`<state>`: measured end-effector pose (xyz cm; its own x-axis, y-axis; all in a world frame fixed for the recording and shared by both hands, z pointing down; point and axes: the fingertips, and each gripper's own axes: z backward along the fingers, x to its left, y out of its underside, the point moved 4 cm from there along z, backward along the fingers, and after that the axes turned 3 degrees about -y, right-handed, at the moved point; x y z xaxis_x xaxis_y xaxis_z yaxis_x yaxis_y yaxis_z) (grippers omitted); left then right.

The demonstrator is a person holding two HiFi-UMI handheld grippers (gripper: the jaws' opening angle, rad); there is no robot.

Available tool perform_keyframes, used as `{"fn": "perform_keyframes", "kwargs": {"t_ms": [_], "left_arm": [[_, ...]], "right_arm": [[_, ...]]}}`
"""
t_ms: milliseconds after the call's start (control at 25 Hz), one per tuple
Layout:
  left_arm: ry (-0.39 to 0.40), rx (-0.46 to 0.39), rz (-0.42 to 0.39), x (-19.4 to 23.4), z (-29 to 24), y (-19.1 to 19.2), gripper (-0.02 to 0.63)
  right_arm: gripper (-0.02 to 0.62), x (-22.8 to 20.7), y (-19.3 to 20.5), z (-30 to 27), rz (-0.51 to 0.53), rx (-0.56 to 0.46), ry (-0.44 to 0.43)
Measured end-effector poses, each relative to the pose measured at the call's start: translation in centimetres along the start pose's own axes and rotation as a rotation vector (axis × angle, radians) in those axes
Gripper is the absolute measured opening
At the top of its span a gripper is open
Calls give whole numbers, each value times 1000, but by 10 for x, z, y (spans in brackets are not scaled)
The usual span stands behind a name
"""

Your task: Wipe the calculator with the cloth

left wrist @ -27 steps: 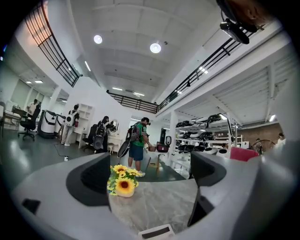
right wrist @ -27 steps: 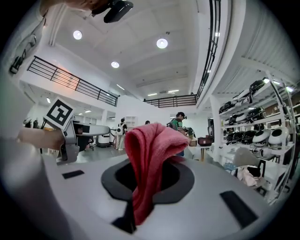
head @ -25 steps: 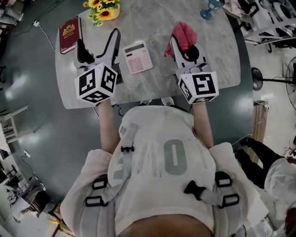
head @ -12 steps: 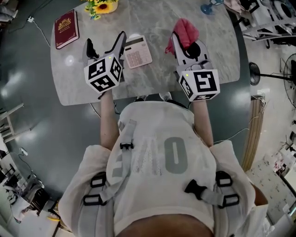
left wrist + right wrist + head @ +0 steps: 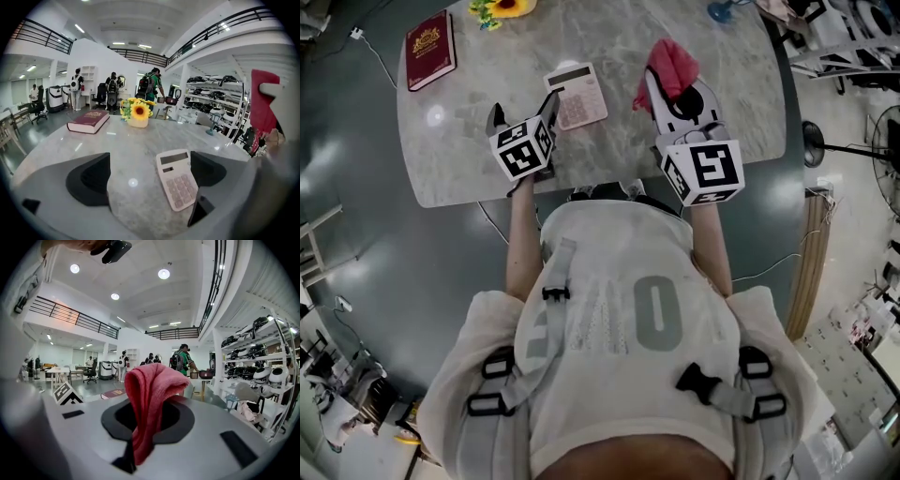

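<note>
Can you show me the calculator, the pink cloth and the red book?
calculator [image 5: 581, 103], head view, on its keypad.
pink cloth [image 5: 149, 390], right gripper view, on its folded middle.
red book [image 5: 429, 51], head view, on its cover.

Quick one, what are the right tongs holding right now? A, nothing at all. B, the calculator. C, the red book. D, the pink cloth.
D: the right tongs are shut on the pink cloth, while the calculator lies on the table.
</note>
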<state>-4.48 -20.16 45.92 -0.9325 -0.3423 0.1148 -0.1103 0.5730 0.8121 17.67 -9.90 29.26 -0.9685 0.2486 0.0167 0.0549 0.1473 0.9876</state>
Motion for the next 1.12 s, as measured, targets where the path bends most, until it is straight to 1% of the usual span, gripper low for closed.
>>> {"fn": "perform_keyframes", "kwargs": {"t_ms": [120, 280, 360, 600, 640, 760, 800, 1120], "left_arm": [[-6, 72, -9, 1, -3, 24, 520], [-29, 157, -91, 4, -8, 54, 520], [-37, 187, -108, 5, -10, 66, 520], [-36, 278, -107, 11, -15, 94, 519], [-27, 294, -95, 12, -16, 96, 519], [-4, 342, -20, 15, -18, 99, 523], [0, 355, -11, 15, -18, 98, 523], [-1, 406, -8, 15, -18, 103, 523]], "right_arm": [[52, 2, 1, 4, 2, 8, 4], [52, 3, 5, 8, -1, 21, 14], [52, 3, 8, 10, -2, 26, 18], [52, 8, 13, 13, 6, 42, 27], [52, 8, 13, 13, 6, 43, 29], [52, 8, 14, 13, 3, 49, 33], [52, 8, 15, 13, 2, 52, 34], [52, 13, 17, 7, 32, 64, 6]]}}
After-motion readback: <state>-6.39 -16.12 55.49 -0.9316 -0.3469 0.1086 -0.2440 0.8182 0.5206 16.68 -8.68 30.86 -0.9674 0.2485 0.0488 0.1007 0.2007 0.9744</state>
